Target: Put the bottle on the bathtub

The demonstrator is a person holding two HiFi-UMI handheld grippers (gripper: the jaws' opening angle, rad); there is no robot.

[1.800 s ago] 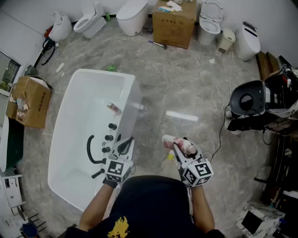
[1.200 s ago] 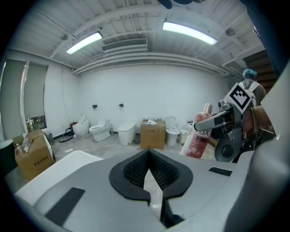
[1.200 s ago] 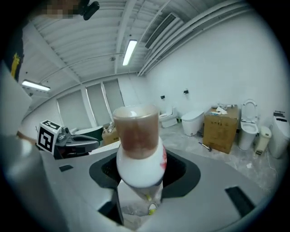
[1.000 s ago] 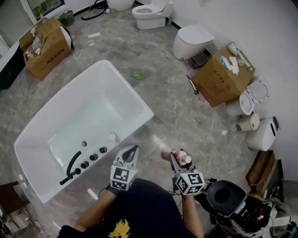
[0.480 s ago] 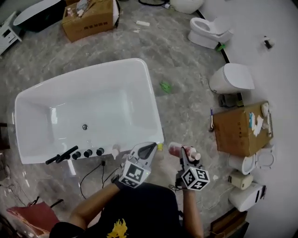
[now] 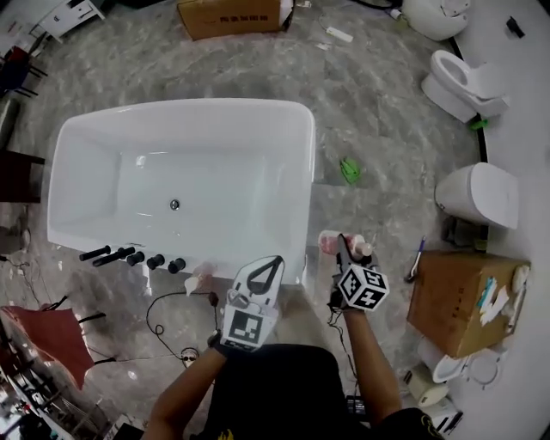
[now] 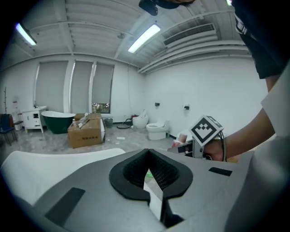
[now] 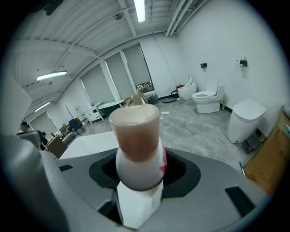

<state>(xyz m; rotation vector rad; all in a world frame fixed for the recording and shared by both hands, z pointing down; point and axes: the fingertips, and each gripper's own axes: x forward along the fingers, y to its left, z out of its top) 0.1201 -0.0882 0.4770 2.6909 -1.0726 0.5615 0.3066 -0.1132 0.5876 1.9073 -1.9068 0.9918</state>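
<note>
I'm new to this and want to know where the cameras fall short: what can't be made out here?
- Label of the bottle: right gripper view, jaws cover its lower body; head view, too small.
- pink thing beside the black taps: head view, too small to name.
- Contents of the cardboard box: head view, too small.

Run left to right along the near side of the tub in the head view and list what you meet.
black taps → left gripper → bottle → cardboard box

Print on cardboard box (image 6: 232,21) too small to read; no other txt legible
</note>
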